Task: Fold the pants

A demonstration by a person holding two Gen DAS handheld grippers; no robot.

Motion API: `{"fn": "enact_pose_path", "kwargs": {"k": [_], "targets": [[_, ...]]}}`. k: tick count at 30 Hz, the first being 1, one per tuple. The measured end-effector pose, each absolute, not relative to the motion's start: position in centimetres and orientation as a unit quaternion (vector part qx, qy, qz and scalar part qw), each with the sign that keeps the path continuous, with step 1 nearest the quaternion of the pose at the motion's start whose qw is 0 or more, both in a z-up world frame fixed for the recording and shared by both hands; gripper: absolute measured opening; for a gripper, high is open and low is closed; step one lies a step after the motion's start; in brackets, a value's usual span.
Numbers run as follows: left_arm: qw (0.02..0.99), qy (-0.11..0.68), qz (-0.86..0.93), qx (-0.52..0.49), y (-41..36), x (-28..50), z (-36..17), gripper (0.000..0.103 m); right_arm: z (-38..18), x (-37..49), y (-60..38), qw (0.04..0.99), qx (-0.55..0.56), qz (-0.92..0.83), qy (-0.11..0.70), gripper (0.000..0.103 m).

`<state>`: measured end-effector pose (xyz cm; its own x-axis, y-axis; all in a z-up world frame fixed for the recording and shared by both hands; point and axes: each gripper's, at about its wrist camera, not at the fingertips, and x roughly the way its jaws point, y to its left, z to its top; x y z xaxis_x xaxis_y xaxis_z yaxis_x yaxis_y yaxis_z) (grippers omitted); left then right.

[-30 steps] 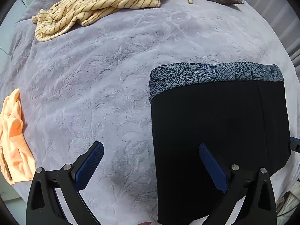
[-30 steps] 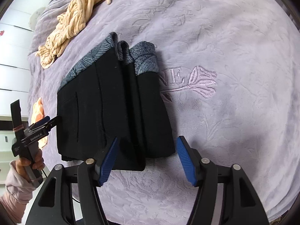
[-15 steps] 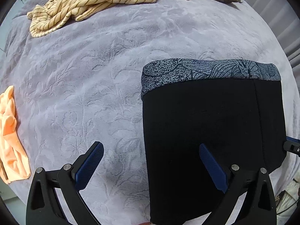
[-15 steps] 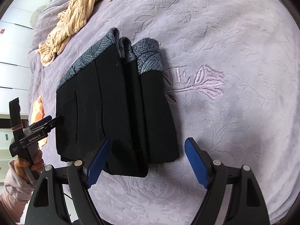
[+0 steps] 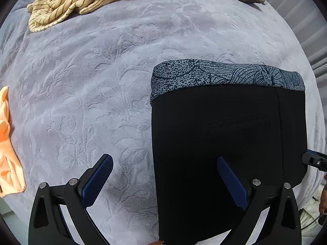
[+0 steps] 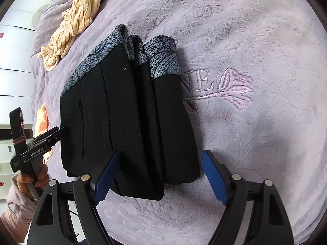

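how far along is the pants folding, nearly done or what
Nearly done, it looks. The pants lie in a compact stack of folds on the blanket, patterned waistband lined up at one end. Neither claw holds anything: the left claw and right claw both stand open over the near edge. What may be left is only a last tidy of the slightly uneven near edges.

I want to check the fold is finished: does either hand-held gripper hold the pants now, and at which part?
Neither. The right hand-held gripper and the left hand-held gripper both stand open over the folded pants, gripping nothing.
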<state>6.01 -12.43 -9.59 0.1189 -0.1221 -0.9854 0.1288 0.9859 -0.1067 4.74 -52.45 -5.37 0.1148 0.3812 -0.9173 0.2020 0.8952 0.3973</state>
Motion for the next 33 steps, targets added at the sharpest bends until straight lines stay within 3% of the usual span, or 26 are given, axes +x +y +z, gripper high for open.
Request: {"fn": "enact_pose_path", "kwargs": {"k": [16,22,25,27,31,33], "targets": [[0.714,0.659,-0.208,-0.112,-12.1,7.3,-13.5,0.102,-8.7,9.1,-53.8,0.681,0.289,0.187,0.647,0.086],[0.706,0.661,-0.199,-0.158,-11.8,7.0,-14.9,0.103,-12.8,9.8,-55.2,0.624,0.400,0.193,0.643,0.085],[0.711,0.652,-0.198,-0.173,-11.1,6.2,-14.0,0.087,-12.3,10.0,-54.5,0.620,0.389,0.184,0.656,0.078],[0.719,0.640,-0.203,-0.176,-10.9,5.7,-12.6,0.069,-11.7,10.0,-54.1,0.617,0.396,0.177,0.657,0.070],[0.722,0.632,-0.216,-0.181,-10.0,4.6,-10.3,0.061,-9.2,9.2,-53.6,0.621,0.409,0.185,0.642,0.050],[0.723,0.629,-0.224,-0.179,-8.8,3.9,-9.0,0.061,-8.0,8.9,-53.2,0.622,0.421,0.190,0.633,0.049]]}}
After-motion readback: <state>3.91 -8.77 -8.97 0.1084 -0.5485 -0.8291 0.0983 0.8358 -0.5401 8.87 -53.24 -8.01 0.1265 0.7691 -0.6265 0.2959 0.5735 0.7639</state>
